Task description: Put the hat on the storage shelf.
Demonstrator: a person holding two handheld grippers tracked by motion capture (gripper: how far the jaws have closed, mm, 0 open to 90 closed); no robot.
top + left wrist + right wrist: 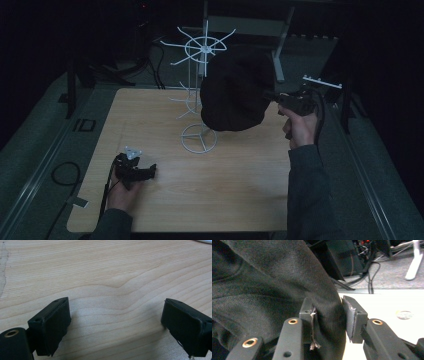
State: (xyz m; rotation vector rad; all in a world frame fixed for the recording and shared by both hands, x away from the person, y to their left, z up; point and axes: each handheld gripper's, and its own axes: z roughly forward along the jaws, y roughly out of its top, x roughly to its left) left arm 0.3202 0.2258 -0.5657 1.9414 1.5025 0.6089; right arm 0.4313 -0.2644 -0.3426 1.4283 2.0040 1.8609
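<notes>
My right gripper [274, 96] pinches the black knitted fabric hat [235, 90] beside the white wire rack [201, 75]; my left gripper [145, 171] rests open, farther off.

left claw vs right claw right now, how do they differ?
The left claw is open with nothing between its jaws; the right claw is shut on the black hat. The left claw sits low over the wooden table at its near left; the right claw is raised beside the white wire rack. Both are black and hand-held.
</notes>
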